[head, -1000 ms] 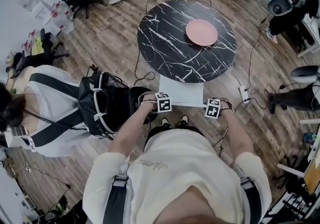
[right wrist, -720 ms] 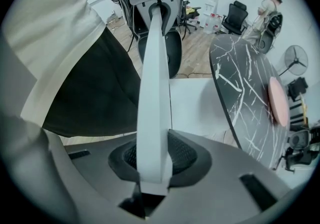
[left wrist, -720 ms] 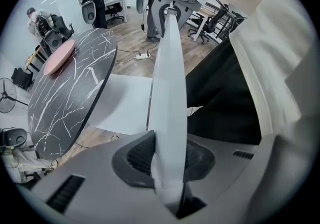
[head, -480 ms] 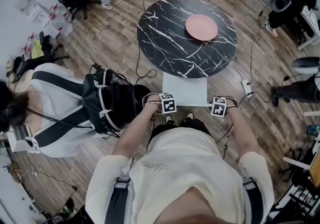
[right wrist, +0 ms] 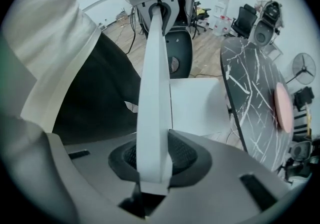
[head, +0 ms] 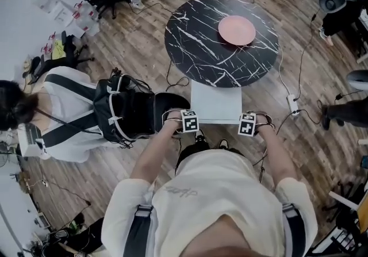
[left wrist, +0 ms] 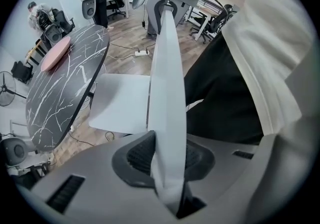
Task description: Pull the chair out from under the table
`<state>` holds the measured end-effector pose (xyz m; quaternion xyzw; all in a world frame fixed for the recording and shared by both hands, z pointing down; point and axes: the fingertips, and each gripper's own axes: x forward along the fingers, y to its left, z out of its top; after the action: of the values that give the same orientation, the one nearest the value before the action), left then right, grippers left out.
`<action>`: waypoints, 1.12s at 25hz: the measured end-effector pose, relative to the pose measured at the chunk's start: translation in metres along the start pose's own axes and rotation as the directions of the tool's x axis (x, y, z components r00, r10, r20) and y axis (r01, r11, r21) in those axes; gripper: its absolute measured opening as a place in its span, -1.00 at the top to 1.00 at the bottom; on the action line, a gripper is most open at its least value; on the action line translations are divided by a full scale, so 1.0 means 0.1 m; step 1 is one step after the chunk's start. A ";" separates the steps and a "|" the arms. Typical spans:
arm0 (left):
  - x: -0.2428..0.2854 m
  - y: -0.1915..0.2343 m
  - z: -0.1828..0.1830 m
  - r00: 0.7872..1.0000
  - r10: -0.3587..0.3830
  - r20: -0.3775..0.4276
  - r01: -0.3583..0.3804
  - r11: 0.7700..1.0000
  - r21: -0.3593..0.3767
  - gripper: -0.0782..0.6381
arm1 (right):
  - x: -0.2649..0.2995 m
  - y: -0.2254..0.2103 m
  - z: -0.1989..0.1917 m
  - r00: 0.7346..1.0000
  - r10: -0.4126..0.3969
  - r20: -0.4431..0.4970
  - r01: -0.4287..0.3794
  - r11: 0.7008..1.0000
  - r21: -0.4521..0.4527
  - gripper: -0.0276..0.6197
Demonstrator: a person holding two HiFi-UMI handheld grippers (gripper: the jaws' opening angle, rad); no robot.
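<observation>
With the left tongs [left wrist: 167,160] and right tongs [right wrist: 152,163] clamped on the chair [head: 215,103] back, uneven pulling could twist it free.

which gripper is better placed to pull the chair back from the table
Right, narrowly. Both the right gripper and left gripper are clamped on the chair's backrest, but the right seems to grip it more squarely, with freer floor beside it; a black chair crowds the left.
</observation>
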<state>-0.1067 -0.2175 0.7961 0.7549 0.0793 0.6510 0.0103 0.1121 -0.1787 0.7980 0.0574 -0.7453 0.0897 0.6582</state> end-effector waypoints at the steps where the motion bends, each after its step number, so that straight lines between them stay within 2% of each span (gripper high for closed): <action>1: 0.00 -0.03 0.01 1.000 0.001 0.001 -0.001 1.000 -0.006 0.50 | -0.01 0.01 -0.01 1.000 0.003 -0.003 -0.003 1.000 -0.005 0.64; 6: -0.01 -0.11 0.03 1.000 0.022 -0.003 -0.022 0.998 -0.064 0.50 | -0.03 0.05 -0.04 1.000 0.003 -0.005 -0.003 0.999 -0.033 0.64; 16: 0.06 -0.43 0.08 1.000 0.025 0.016 -0.023 0.994 -0.107 0.50 | 0.00 0.27 -0.13 1.000 0.013 -0.013 -0.014 0.997 -0.074 0.64; 28: 0.11 -0.89 0.04 1.000 0.004 0.028 -0.002 0.997 -0.072 0.50 | 0.04 0.79 -0.15 0.999 0.025 -0.021 -0.026 1.000 -0.017 0.64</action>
<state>-0.1103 -0.1273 0.7955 0.7633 0.0545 0.6427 0.0378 0.1100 -0.0979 0.7995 0.0412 -0.7400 0.0920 0.6651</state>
